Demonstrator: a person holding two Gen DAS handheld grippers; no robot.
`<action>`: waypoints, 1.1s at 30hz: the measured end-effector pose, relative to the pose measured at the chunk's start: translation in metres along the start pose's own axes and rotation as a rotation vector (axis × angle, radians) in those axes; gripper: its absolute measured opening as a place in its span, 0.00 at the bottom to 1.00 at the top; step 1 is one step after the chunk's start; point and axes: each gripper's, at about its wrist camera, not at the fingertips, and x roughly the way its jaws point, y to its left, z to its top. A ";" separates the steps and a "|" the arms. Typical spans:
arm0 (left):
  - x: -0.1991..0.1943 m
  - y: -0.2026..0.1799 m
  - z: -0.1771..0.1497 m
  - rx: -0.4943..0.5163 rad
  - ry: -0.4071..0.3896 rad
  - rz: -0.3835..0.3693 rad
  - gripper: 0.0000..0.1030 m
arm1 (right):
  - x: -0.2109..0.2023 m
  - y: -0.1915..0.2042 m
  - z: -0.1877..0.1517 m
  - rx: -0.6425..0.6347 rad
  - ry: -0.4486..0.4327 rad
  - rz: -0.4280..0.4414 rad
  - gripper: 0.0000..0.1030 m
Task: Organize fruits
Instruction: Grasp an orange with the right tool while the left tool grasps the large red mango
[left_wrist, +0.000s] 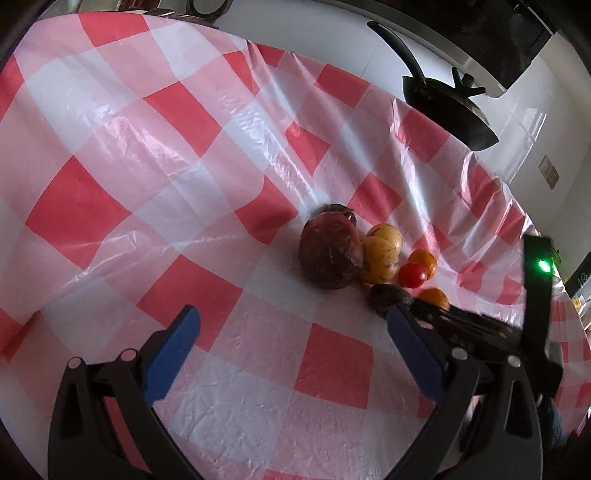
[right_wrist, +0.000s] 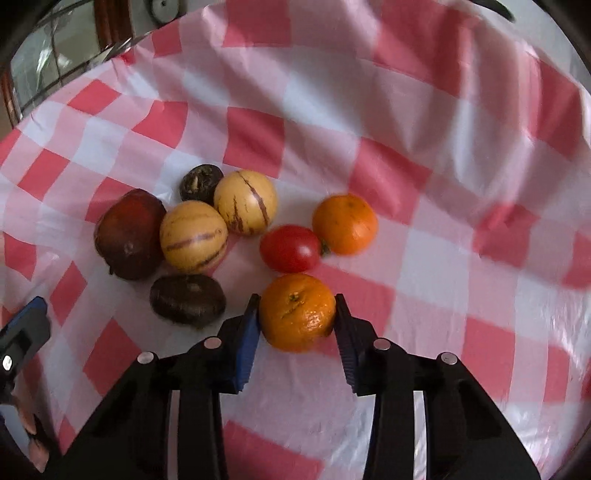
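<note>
Left wrist view. My left gripper stands spread wide, its blue pads apart over the red-and-white checked cloth that covers the desk; nothing lies between them and they touch nothing. Beyond the right pad sits the fruit cluster: one large dark red fruit, two yellow striped fruits, one red tomato, one orange fruit behind the tomato, one dark brown fruit and one mandarin, the last partly hidden by my right gripper, which enters from the right. A black frying pan rests at the far edge of the desk, well apart from the fruit.

Right wrist view. My right gripper pinches the mandarin: both pads press on its sides, and it sits on the cloth at the near edge of the cluster. Counted here: one mandarin, one smooth orange fruit, one red tomato, two yellow striped fruits, one large dark red fruit, and two dark brown fruits, one near and one far. The tomato lies just beyond the mandarin, touching the smooth orange fruit. A blue pad of my left gripper shows at the left edge.
</note>
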 end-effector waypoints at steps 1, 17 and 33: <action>0.000 0.000 0.000 0.000 0.002 0.002 0.98 | -0.006 -0.007 -0.004 0.042 -0.022 0.016 0.37; 0.077 -0.049 0.024 0.302 0.190 0.221 0.94 | -0.015 -0.050 -0.011 0.274 -0.117 0.172 0.38; 0.044 -0.027 0.017 0.193 0.103 0.119 0.51 | -0.015 -0.052 -0.011 0.272 -0.120 0.184 0.38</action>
